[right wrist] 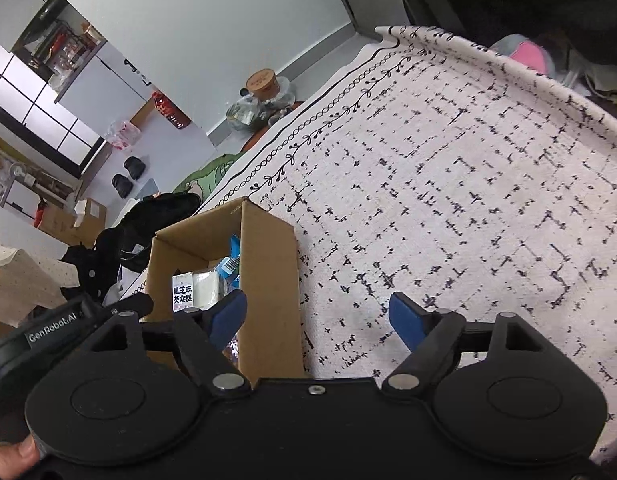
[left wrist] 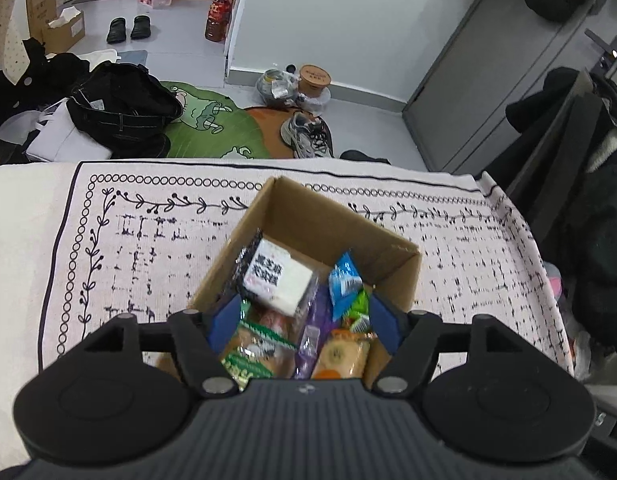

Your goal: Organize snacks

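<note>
An open cardboard box [left wrist: 328, 216] stands on a patterned white cloth [left wrist: 148, 240]. It holds several snack packets: a white-and-black sesame packet [left wrist: 274, 276], a blue packet [left wrist: 344, 280], a green-striped bread packet [left wrist: 256, 348], a purple packet [left wrist: 312, 336] and an orange packet [left wrist: 342, 354]. My left gripper [left wrist: 304, 322] hovers over the box, open and empty. My right gripper [right wrist: 318, 320] is open and empty, straddling the box's right wall [right wrist: 268, 280] above the cloth [right wrist: 468, 200]. The sesame packet [right wrist: 184, 294] shows inside the box.
Beyond the cloth's far edge the floor holds black clothes [left wrist: 124, 108], a green mat [left wrist: 212, 120], a sneaker [left wrist: 304, 136], bags and a tub [left wrist: 314, 78]. A dark chair with clothing [left wrist: 568, 140] stands at the right. The left gripper's body [right wrist: 52, 332] is beside the box.
</note>
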`<state>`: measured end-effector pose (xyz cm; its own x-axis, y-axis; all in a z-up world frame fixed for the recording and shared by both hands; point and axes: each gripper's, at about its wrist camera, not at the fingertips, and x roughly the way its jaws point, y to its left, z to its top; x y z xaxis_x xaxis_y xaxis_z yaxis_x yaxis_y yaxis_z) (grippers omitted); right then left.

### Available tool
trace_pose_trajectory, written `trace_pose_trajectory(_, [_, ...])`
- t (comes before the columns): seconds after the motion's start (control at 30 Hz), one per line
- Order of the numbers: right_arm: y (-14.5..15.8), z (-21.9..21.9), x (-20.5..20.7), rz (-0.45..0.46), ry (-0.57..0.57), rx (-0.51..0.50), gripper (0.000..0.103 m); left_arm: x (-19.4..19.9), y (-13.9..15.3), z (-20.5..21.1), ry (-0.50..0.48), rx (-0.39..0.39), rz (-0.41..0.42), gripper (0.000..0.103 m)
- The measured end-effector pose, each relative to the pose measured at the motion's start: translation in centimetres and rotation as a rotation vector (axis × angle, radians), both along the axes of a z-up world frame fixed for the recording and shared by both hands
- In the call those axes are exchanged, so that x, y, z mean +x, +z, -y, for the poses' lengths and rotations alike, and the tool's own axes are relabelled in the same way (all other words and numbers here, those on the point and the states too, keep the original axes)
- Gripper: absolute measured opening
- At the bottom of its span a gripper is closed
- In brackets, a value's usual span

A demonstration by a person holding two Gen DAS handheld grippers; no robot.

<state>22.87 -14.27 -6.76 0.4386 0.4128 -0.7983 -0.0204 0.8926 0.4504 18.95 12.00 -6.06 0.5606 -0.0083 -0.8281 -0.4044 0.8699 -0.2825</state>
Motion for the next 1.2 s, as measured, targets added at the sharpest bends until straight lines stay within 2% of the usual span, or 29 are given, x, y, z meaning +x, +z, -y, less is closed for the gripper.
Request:
trace_pose_trajectory(0.23, [1.5, 0.9, -1.3, 0.056, 0.002, -0.042, 0.095, -1.1, 0.6, 1.8, -0.04, 0.014, -0.011, 0.073])
trace_pose_trajectory(0.43, [2.8, 1.6, -2.6, 0.109, -0.002, -0.08, 0.103, -2.1, 1.3, 3.1, -0.091, 0.023, -0.007, 0.077])
trace_pose_trajectory(0.63, [3.8, 2.3, -4.1, 0.152, 0.003, -0.118, 0.103, -3.5, 2.4, 3.9, -0.114, 0.04, 0.021, 0.086])
trace_pose_trajectory(0.7, [4.0, 2.4, -4.7, 0.158, 0.005, -0.125, 0.103, -4.0, 2.8, 4.0, -0.121, 0.042, 0.033, 0.093])
trace_pose_trajectory(0.83, [4.8, 2.9, -5.9, 0.18, 0.008, -0.137, 0.103, -5.3, 3.7, 4.4, -0.138, 0.054, 0.059, 0.096])
trace_pose_trajectory(0.9, [5.1, 3.2, -6.5, 0.191, 0.01, -0.135, 0.103, -5.9, 4.3, 4.6, -0.149, 0.061, 0.075, 0.101])
trace_pose_trajectory(1.2, [7.7, 4.3, -9.5, 0.285, 0.036, -0.129, 0.103, -8.9, 6.3, 5.8, -0.192, 0.067, 0.136, 0.103])
